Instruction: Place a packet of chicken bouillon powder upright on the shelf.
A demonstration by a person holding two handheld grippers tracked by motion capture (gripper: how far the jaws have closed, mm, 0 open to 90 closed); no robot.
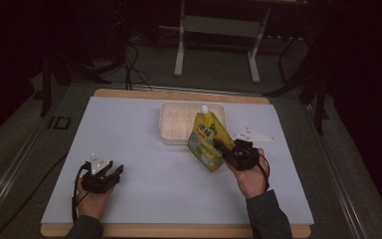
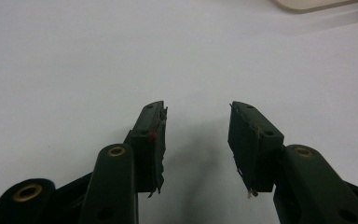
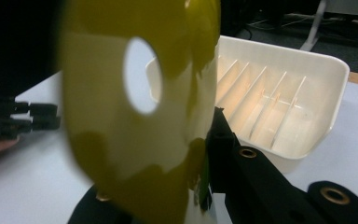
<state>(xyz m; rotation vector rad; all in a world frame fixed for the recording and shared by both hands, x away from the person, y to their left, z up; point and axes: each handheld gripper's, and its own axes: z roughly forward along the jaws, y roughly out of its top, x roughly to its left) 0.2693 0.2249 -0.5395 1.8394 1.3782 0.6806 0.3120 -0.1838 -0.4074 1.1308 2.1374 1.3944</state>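
Here, right fingers point(image 3: 223, 140) clamped on the lower edge of a yellow pouch point(image 1: 208, 142); in the right gripper view one black finger presses flat against the pouch's back face, the other lies behind the pouch and cannot be made out; the pouch is so close to that camera that its print is a blur, with a round pale hole showing through it.

Pouch held up off the surface, long axis tilted, white cap point(image 1: 205, 108) up and leaning away from the person, bottom nearest the right gripper point(image 1: 229, 152); cap end hangs over the near right corner of the tray point(image 1: 171, 135); the tray lies beyond and to the left of the fingers, its ribbed floor bare so far as seen. Judgement: the coming move turns on swinging the pouch forward and left so it comes down inside the tray walls; right hand point(image 1: 251, 177) is the near one.

Left gripper point(image 1: 110, 172) resting low on the surface point(image 1: 144, 194), well apart from pouch and tray; its fingers point(image 2: 151, 140) stand apart with nothing between them.

Whether the pouch's lower corner touches the tray rim: cannot tell. A white three-cornered plate point(image 1: 252, 135) lies on the surface just beyond the right gripper.
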